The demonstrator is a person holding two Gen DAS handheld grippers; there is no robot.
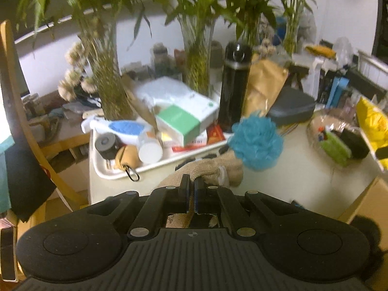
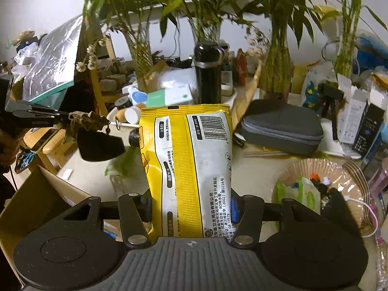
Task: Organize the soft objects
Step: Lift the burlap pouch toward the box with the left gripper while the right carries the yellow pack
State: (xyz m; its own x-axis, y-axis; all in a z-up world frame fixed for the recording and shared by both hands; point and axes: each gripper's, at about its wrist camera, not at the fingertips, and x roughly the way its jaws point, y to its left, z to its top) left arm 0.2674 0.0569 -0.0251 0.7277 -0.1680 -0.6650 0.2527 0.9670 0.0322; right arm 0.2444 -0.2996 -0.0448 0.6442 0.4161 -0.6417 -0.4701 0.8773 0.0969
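My left gripper (image 1: 191,181) is shut on a beige burlap pouch (image 1: 215,169) and holds it above the table; the pouch also shows hanging from that gripper in the right wrist view (image 2: 84,121). A blue mesh bath pouf (image 1: 257,143) sits just beyond it on the table. My right gripper (image 2: 191,203) is shut on a yellow and white soft wipes pack (image 2: 191,165), held upright; the pack also shows at the right edge of the left wrist view (image 1: 371,131).
A white tray (image 1: 116,172) of boxes and bottles stands behind, with a black flask (image 1: 234,87) and plant vases. A grey zip case (image 2: 281,126) lies on the table. A wicker basket (image 2: 315,169) holds soft items at right. An open cardboard box (image 2: 36,198) is at lower left.
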